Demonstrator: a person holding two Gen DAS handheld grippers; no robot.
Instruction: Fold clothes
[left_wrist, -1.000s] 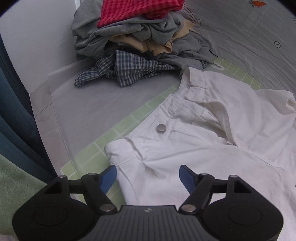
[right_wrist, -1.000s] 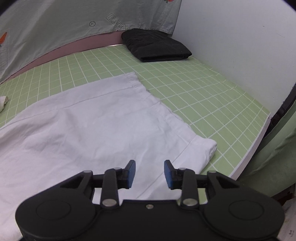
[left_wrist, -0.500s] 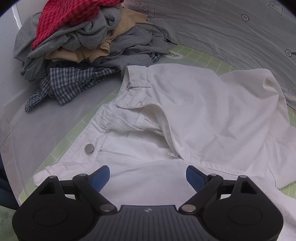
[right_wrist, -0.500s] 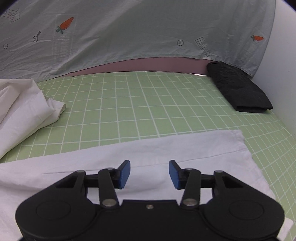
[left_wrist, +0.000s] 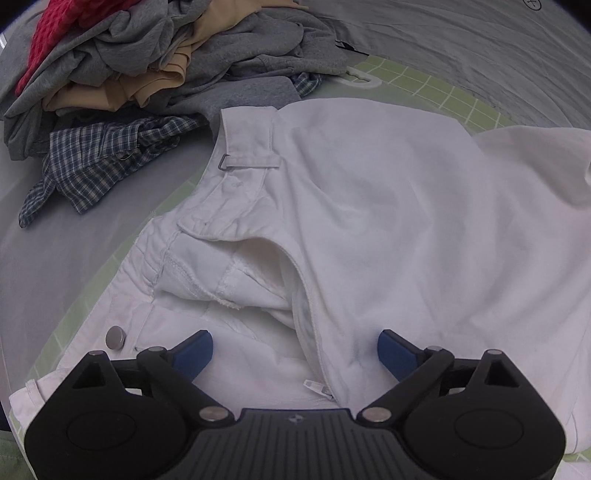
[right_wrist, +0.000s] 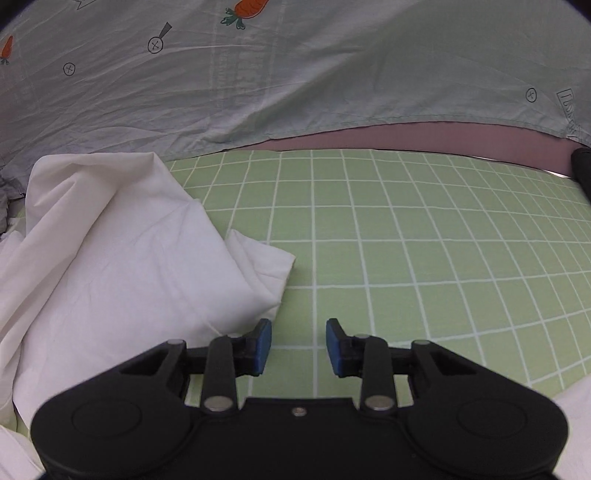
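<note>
White trousers (left_wrist: 388, 221) lie spread on the green grid mat (left_wrist: 439, 92), waistband toward the left with a metal button (left_wrist: 114, 336) and an undone fly. My left gripper (left_wrist: 295, 350) hovers just over the fly, its jaws still opening wide, the fabric below them and nothing pinched. In the right wrist view a bunched leg of the white trousers (right_wrist: 122, 258) lies at the left on the mat (right_wrist: 406, 240). My right gripper (right_wrist: 298, 345) hangs over bare mat just right of that leg's hem, jaws closing with nothing between them.
A heap of clothes (left_wrist: 155, 62) in grey, tan, red and blue check sits at the far left. A pale sheet with carrot prints (right_wrist: 295, 74) hangs behind the mat. A folded black garment (right_wrist: 583, 166) shows at the right edge.
My left gripper slid from the trousers' waistband corner to over the fly and opened wider. My right gripper swung left from the far hem, across the mat, to the bunched leg and narrowed.
</note>
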